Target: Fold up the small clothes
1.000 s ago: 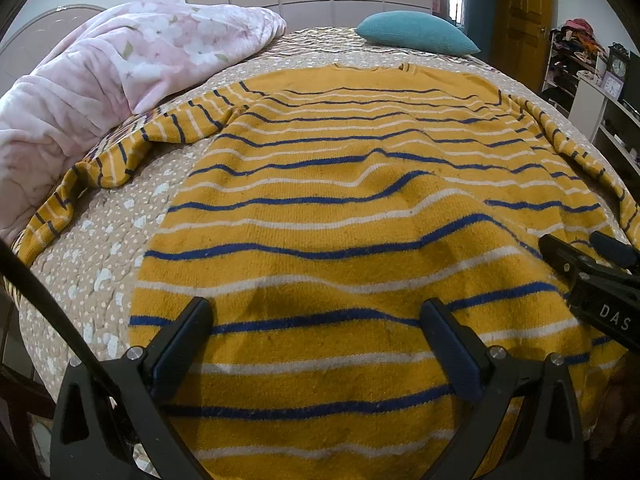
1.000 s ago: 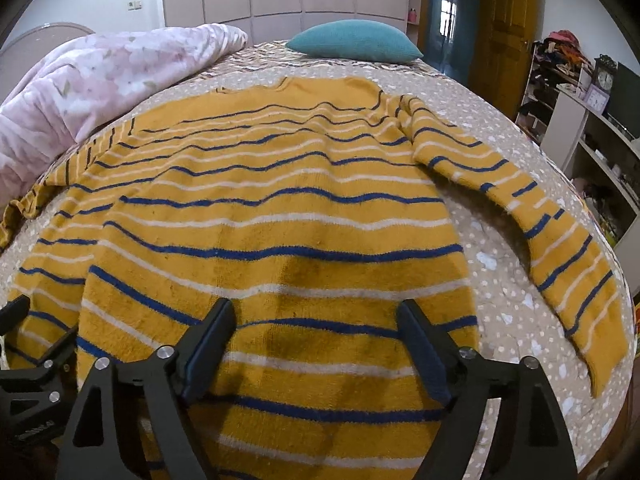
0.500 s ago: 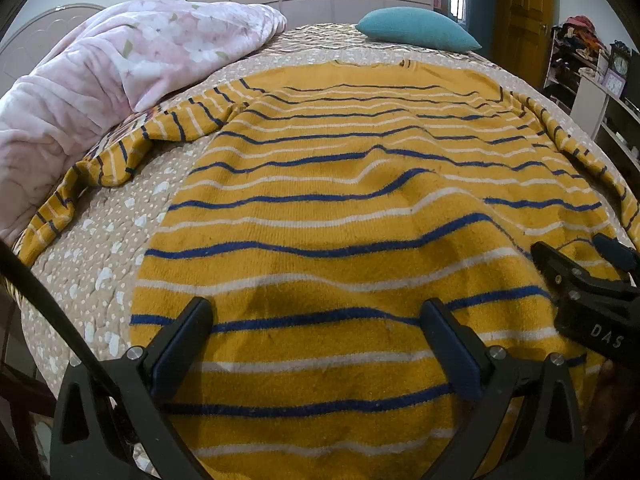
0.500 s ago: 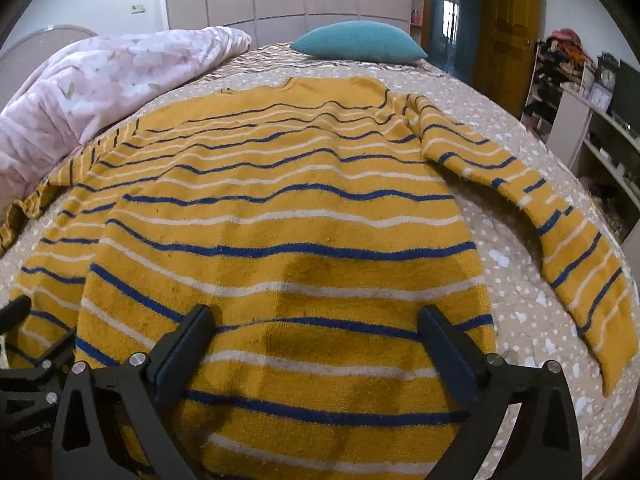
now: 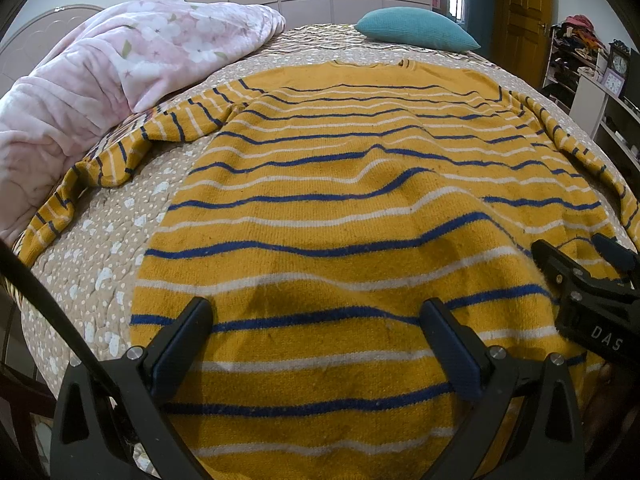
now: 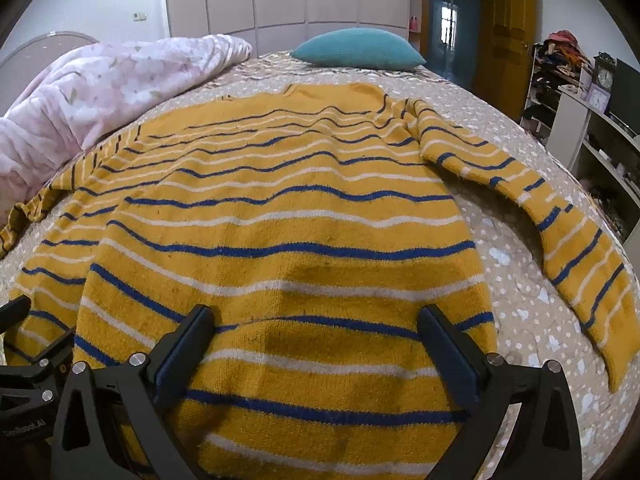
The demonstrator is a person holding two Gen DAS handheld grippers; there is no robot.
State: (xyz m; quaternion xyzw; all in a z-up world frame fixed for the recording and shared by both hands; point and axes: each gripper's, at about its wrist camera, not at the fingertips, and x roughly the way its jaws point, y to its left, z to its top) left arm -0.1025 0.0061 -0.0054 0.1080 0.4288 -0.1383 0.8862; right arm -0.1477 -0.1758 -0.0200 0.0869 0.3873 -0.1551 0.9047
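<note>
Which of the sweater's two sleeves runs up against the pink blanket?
The left sleeve: it ends beside the pink floral blanket. The right sleeve lies on bare bedspread.

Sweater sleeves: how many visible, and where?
2. Left sleeve runs out toward the pink blanket. Right sleeve lies spread on the dotted bedspread, angled away from the sweater body. Neither is folded in.

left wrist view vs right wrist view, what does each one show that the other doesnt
Only the left wrist view shows the sweater's left sleeve at full length, crumpled beside the pink quilt. Only the right wrist view shows the right sleeve whole, lying flat on the dotted bedspread. Both show the striped yellow sweater spread flat, the teal pillow, and both the left gripper and the right gripper open above its hem.
</note>
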